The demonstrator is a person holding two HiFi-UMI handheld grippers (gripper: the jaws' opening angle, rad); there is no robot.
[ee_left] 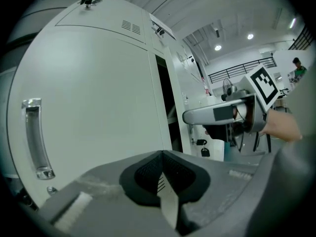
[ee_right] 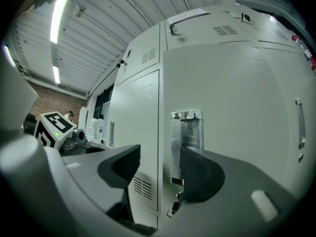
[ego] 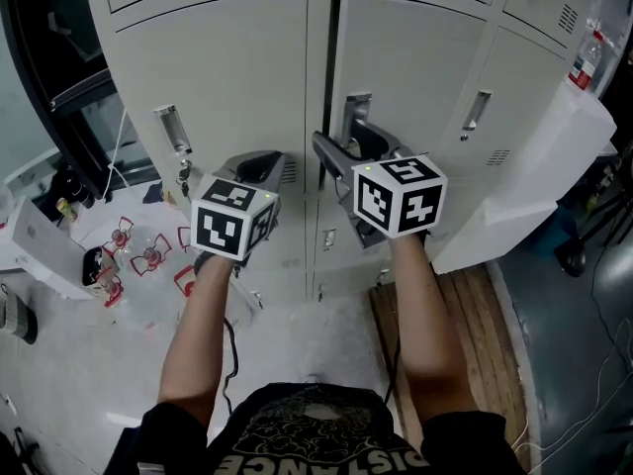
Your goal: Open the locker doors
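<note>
My right gripper (ee_right: 160, 171) is spread apart, straddling the left edge of the middle locker door (ee_right: 232, 107) beside its recessed handle (ee_right: 186, 139). That door looks slightly ajar. My left gripper (ee_left: 162, 157) is pressed together, empty, before the left locker door (ee_left: 89, 93).

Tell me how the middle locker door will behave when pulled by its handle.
The door looks like thin sheet metal, so it is probably light and slightly flexible. It already stands ajar, so it should swing freely. The polished recessed handle may be slippery for the right gripper.
</note>
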